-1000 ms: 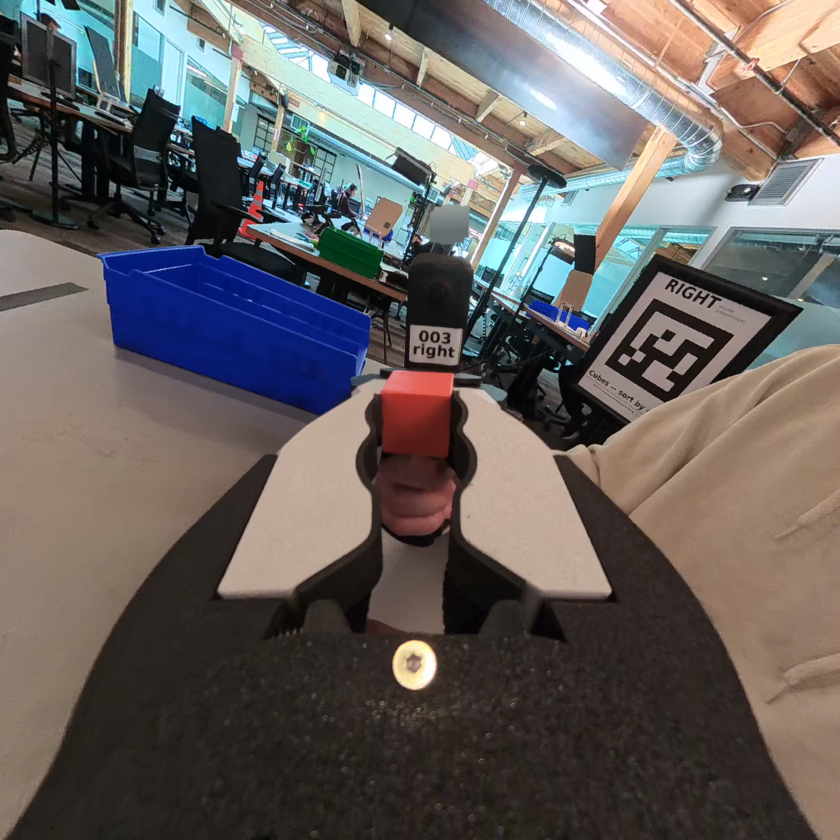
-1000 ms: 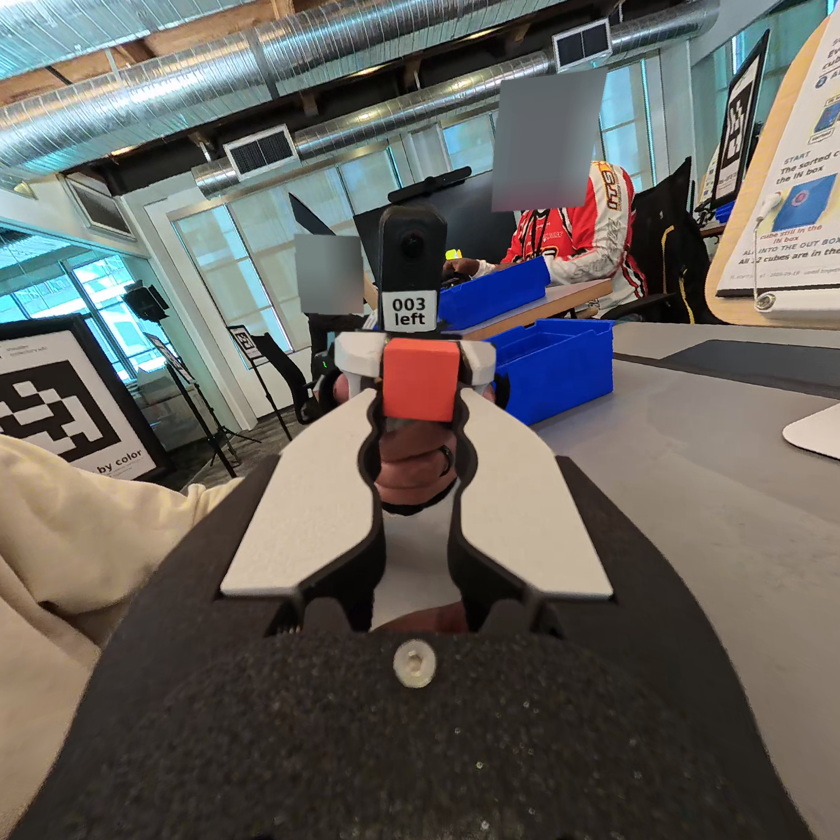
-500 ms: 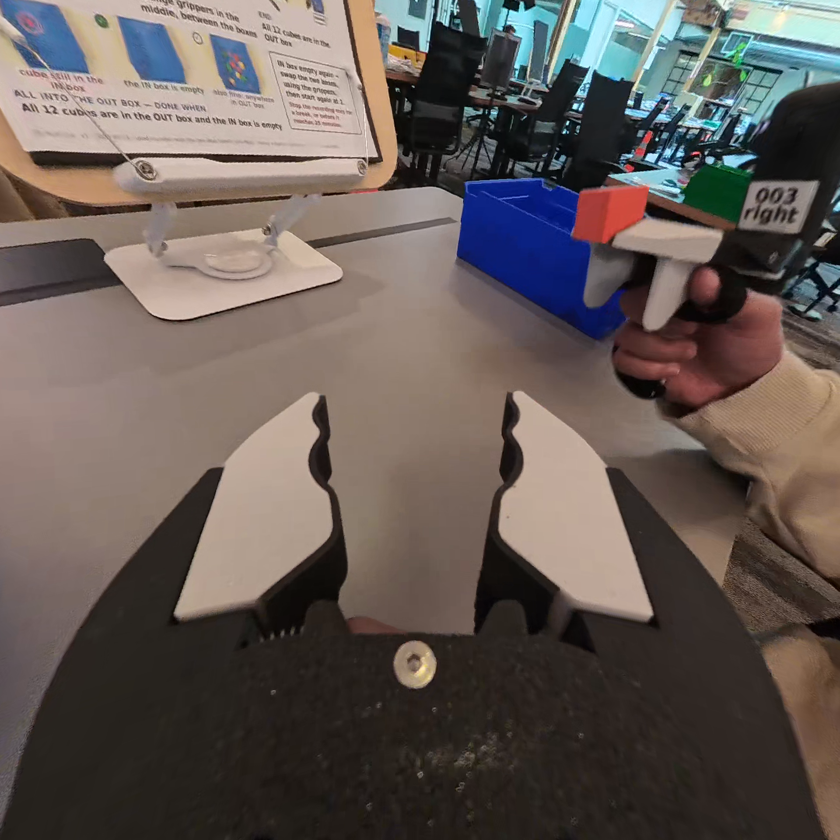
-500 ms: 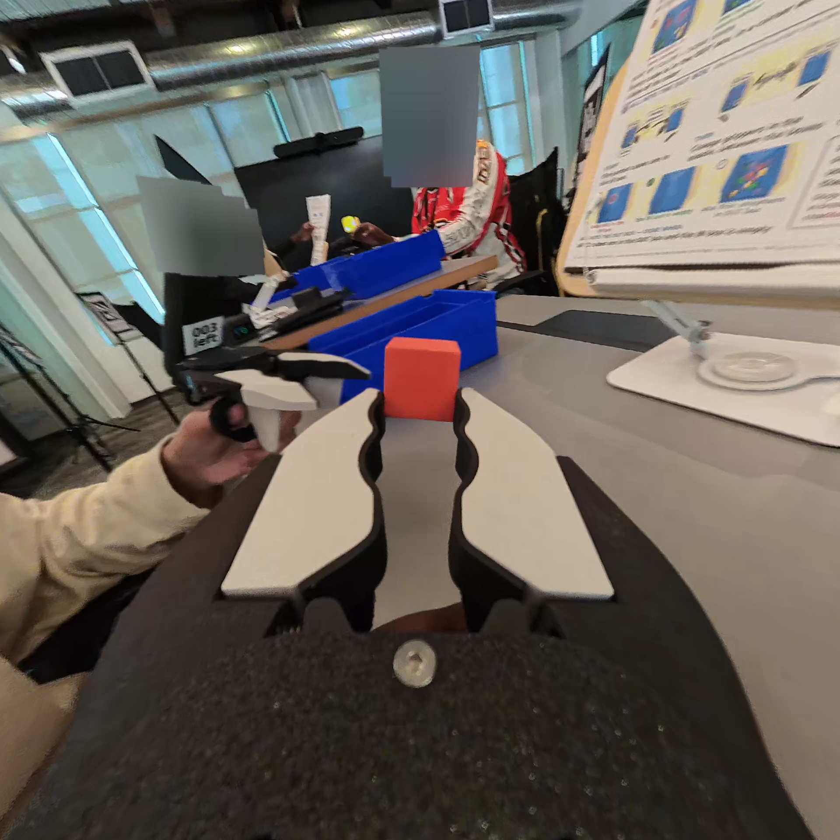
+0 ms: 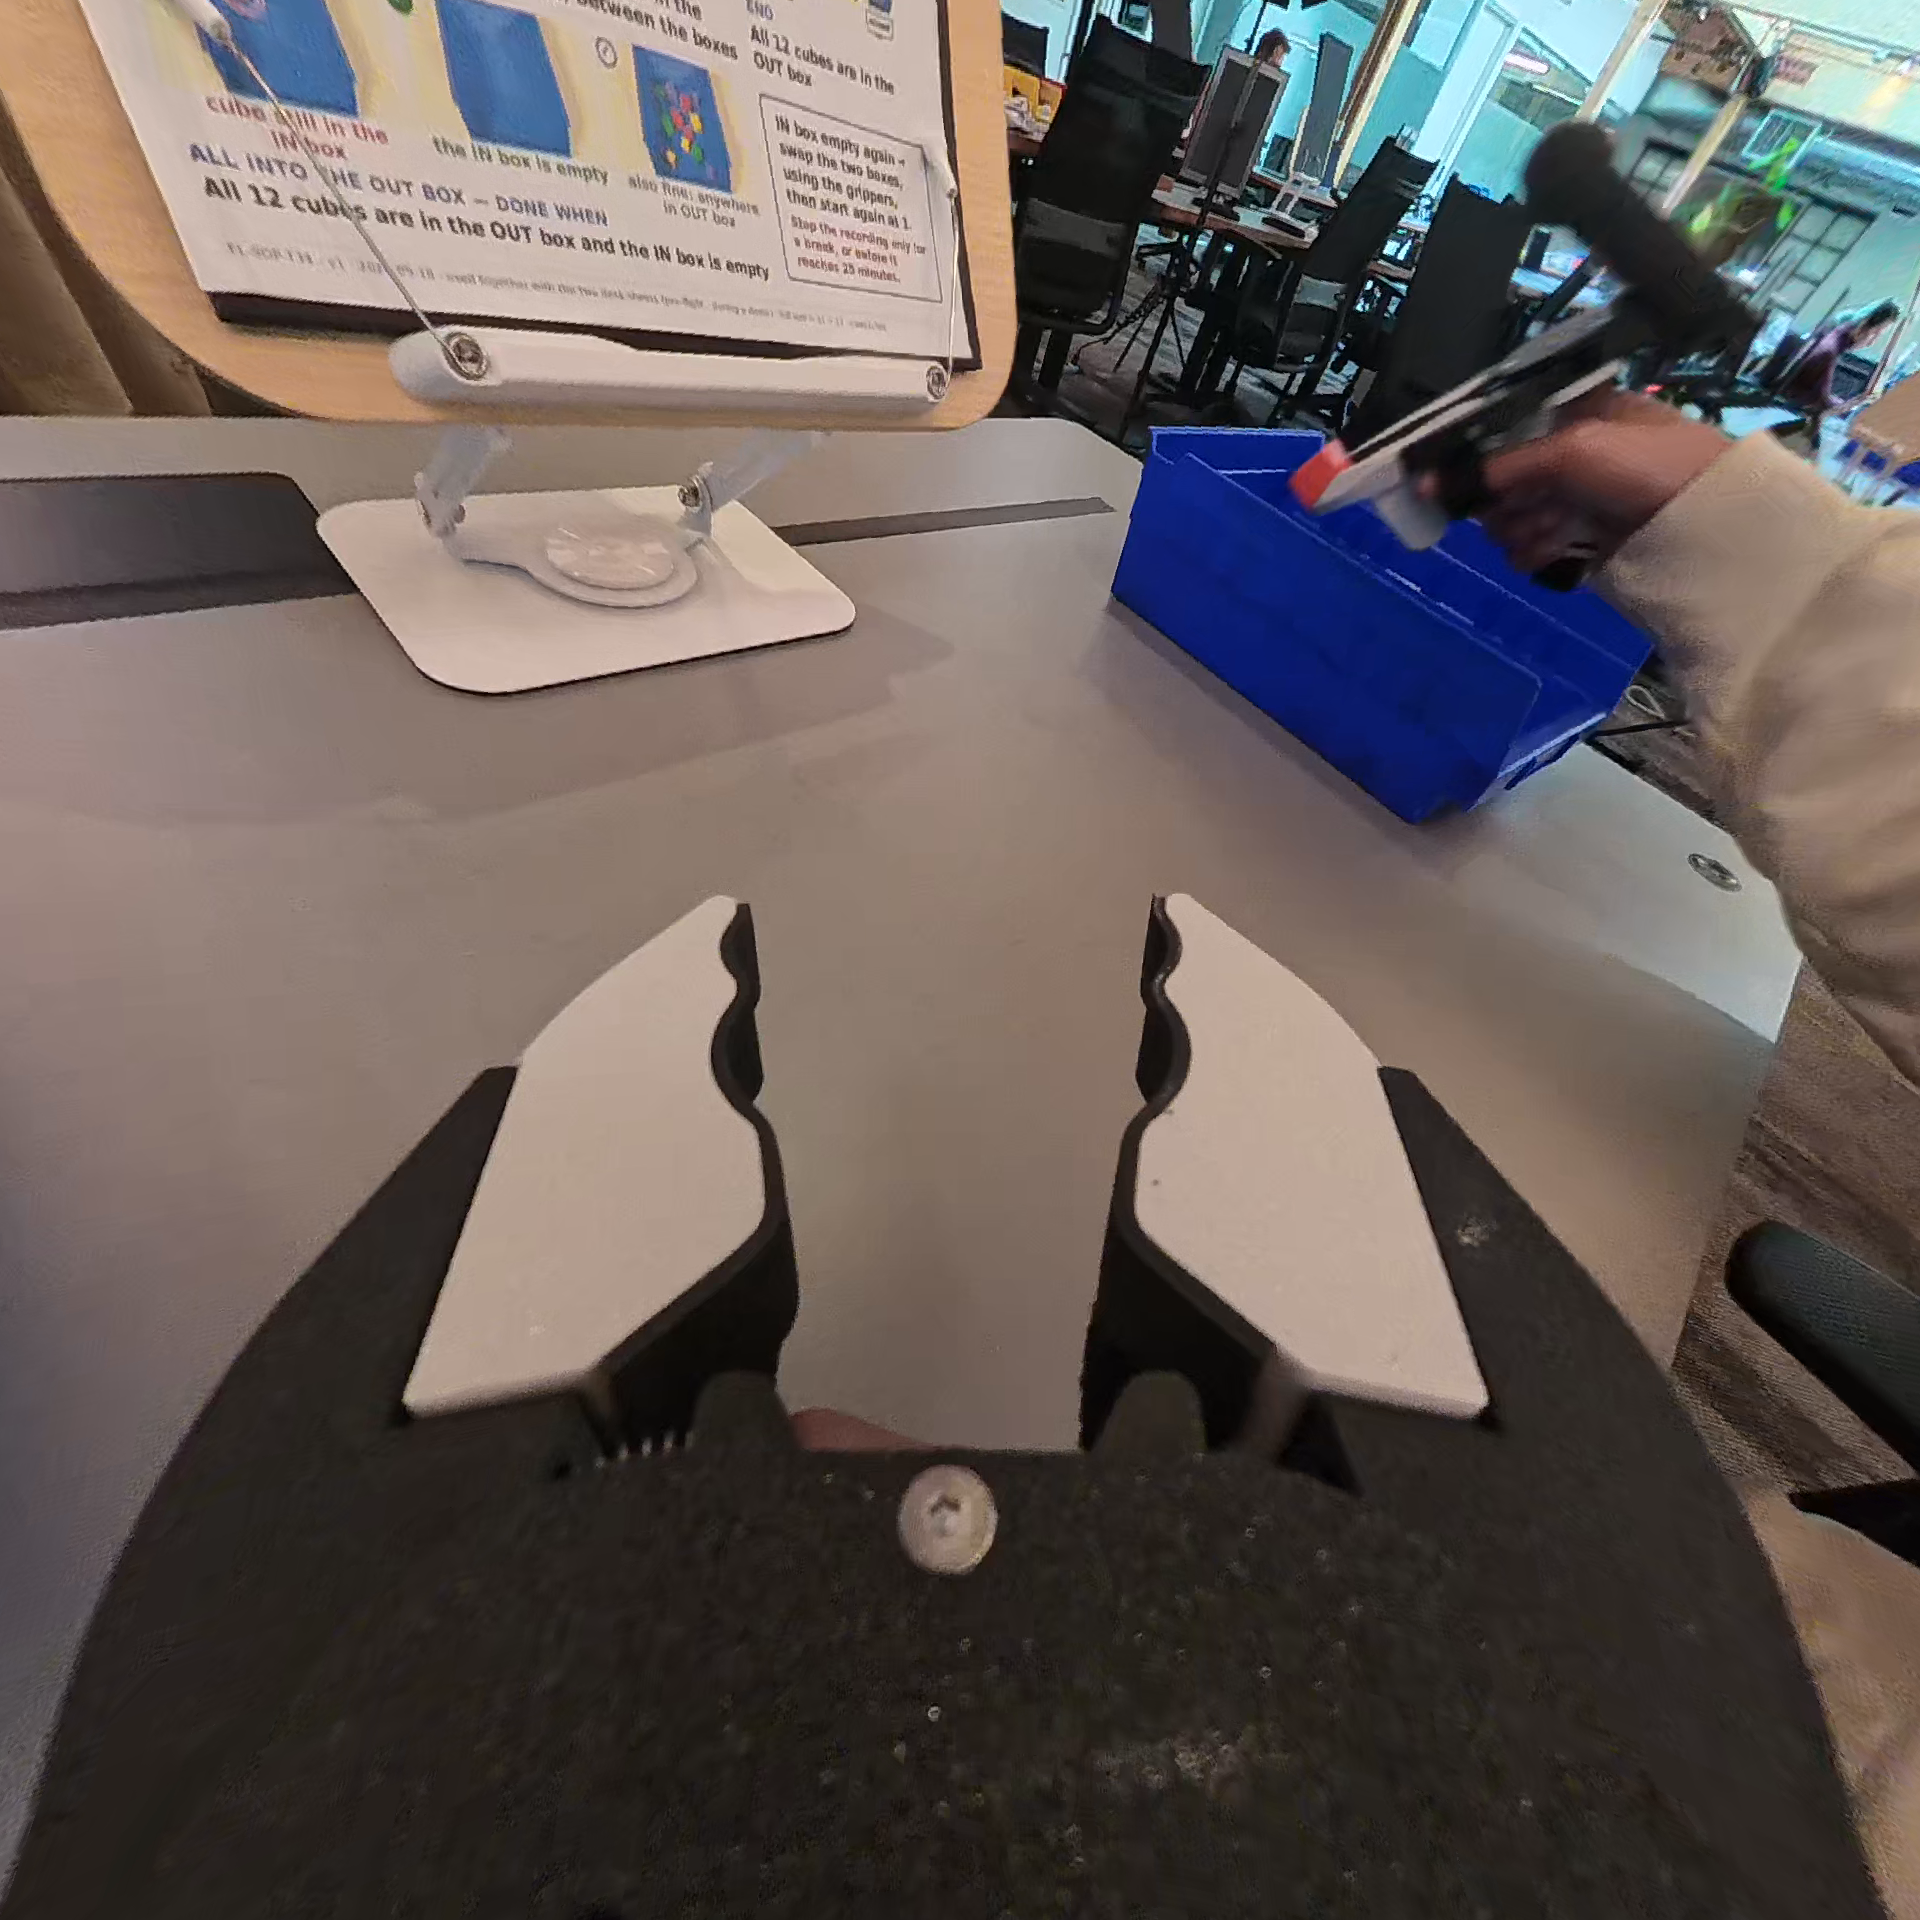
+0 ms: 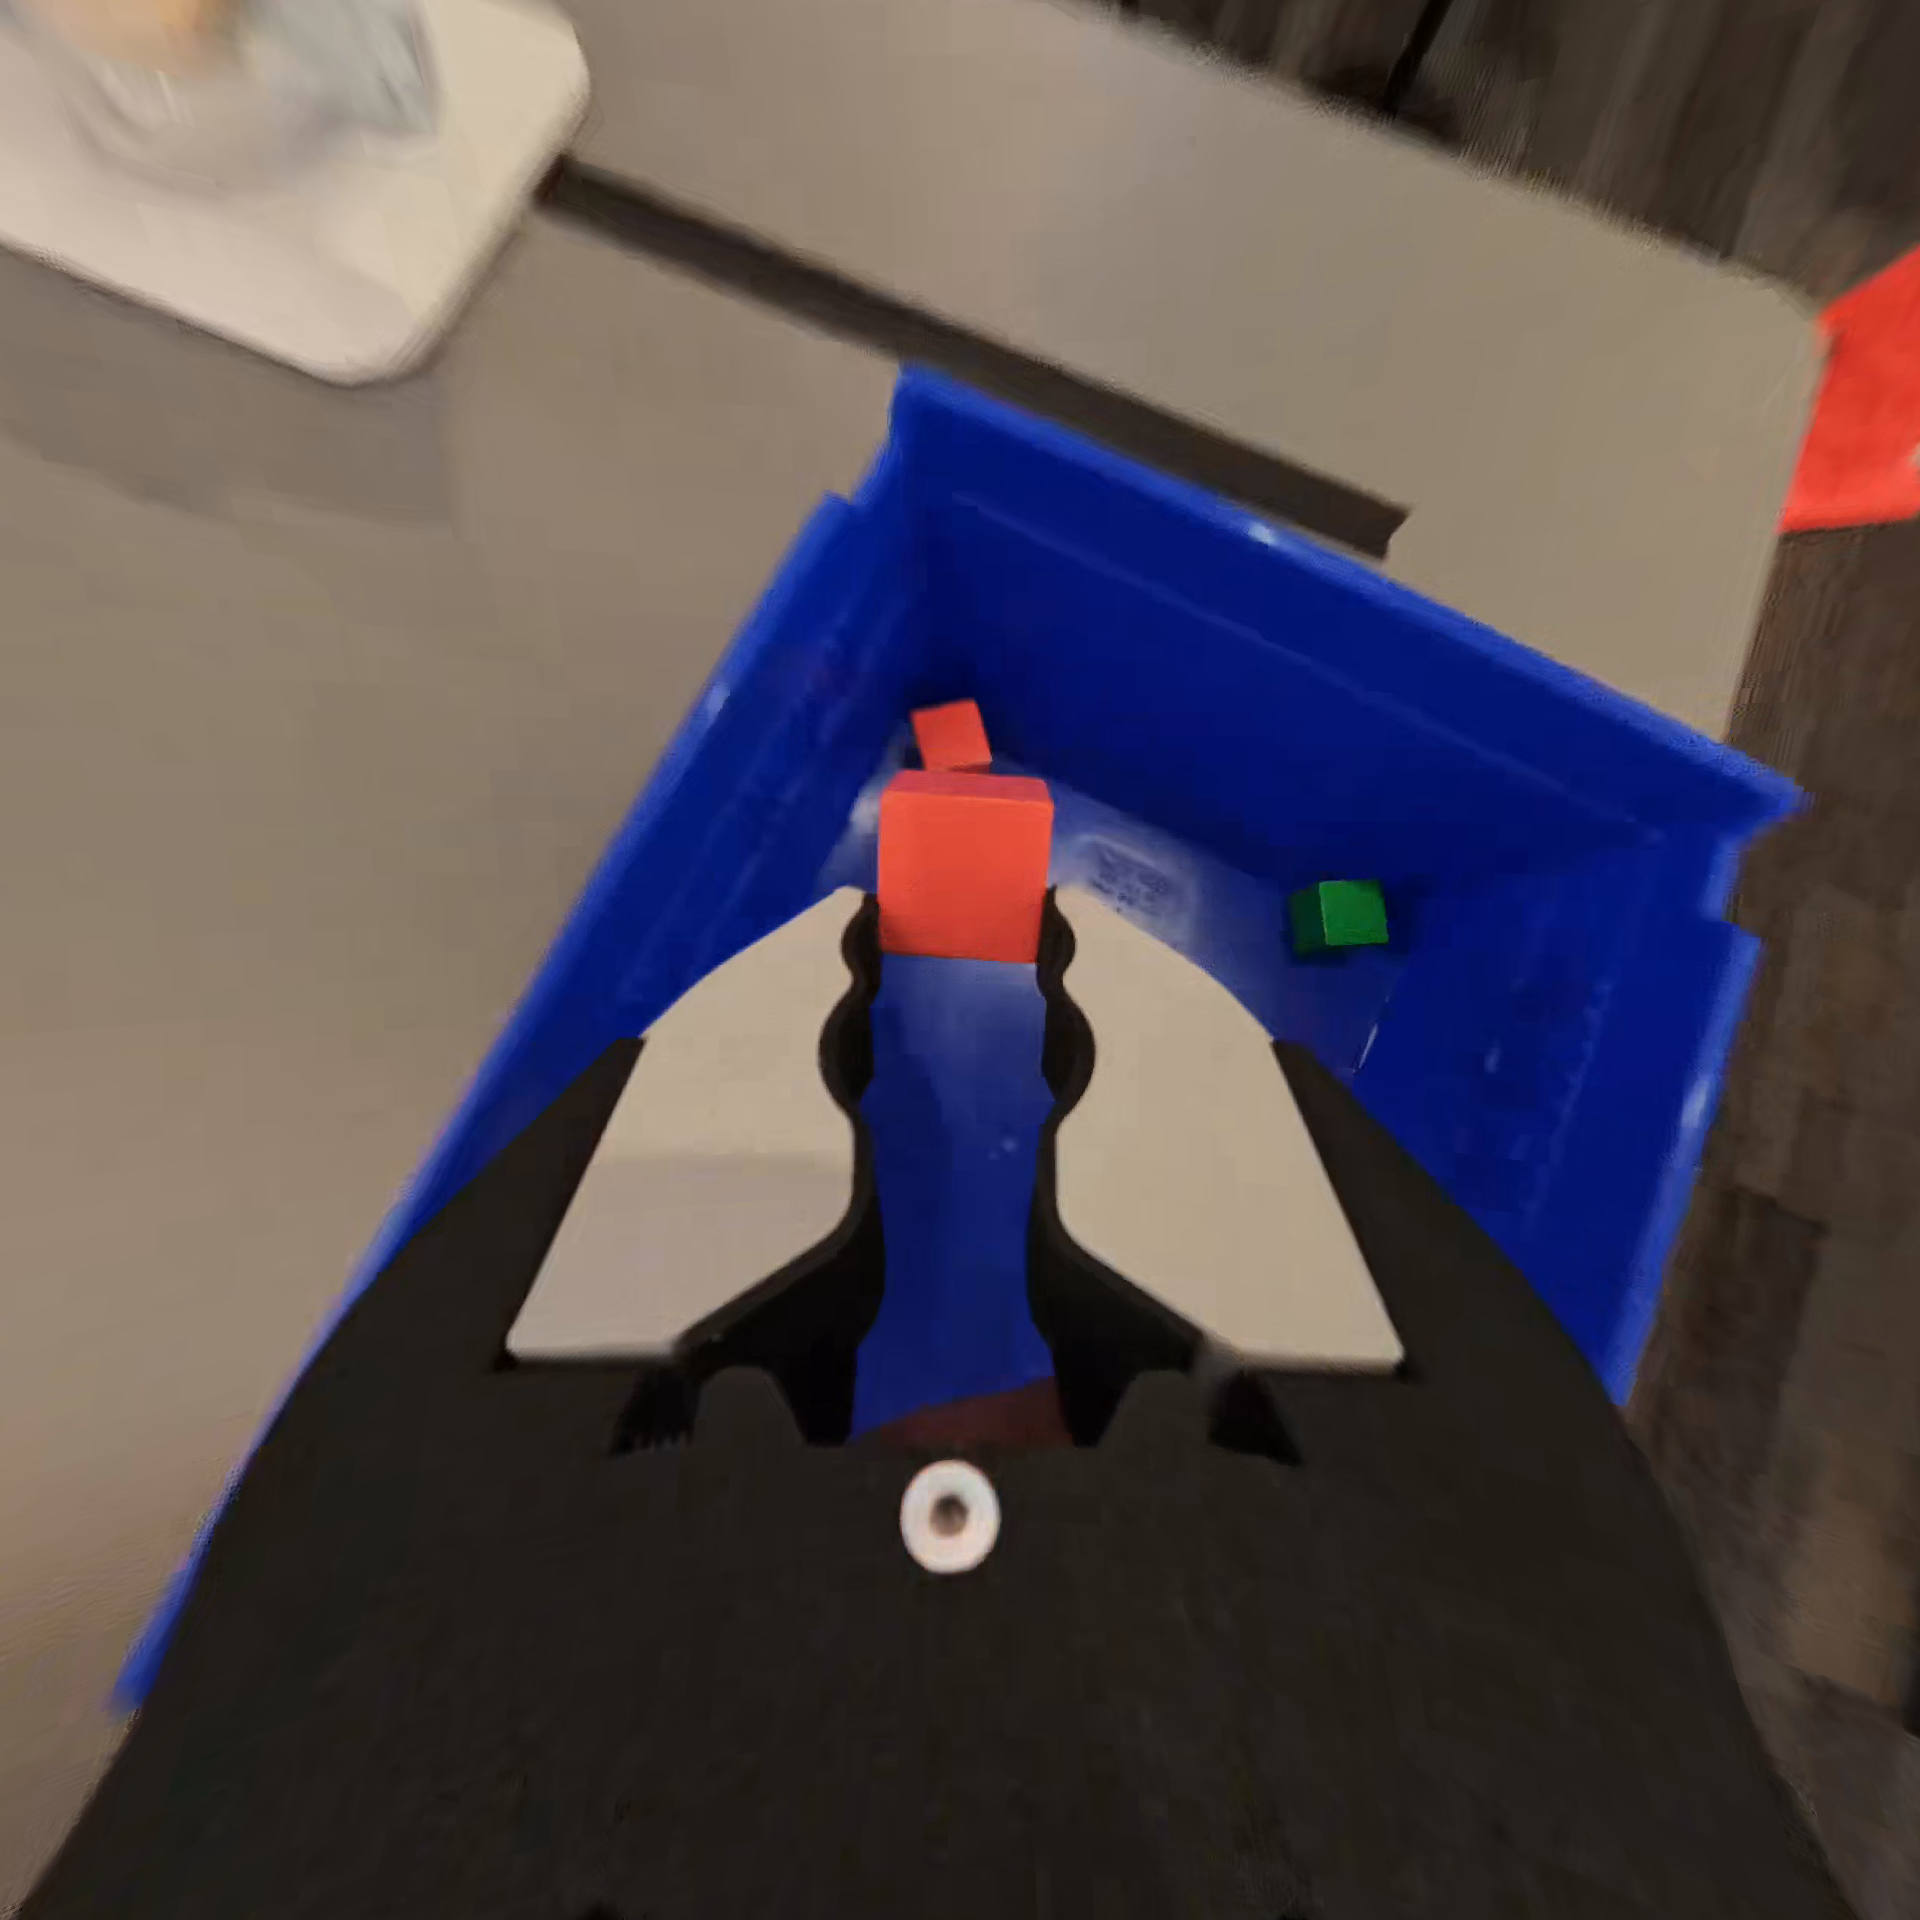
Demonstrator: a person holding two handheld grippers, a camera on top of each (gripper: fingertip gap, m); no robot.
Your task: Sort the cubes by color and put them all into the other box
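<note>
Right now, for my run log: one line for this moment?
right gripper: shut on red cube, above blue plastic box | left gripper: open, empty

Even, bright indoor light with soft shadows on the table [image 5: 416, 935]; wide-angle bending at edges; right wrist view motion-blurred throughout, worst toward 11 o'clock; left wrist view sharper.

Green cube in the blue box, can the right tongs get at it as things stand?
Probably not yet: the right tongs are shut on a red cube. The green cube lies uncovered on the floor of the open-topped blue box, so freed tongs likely could.
</note>
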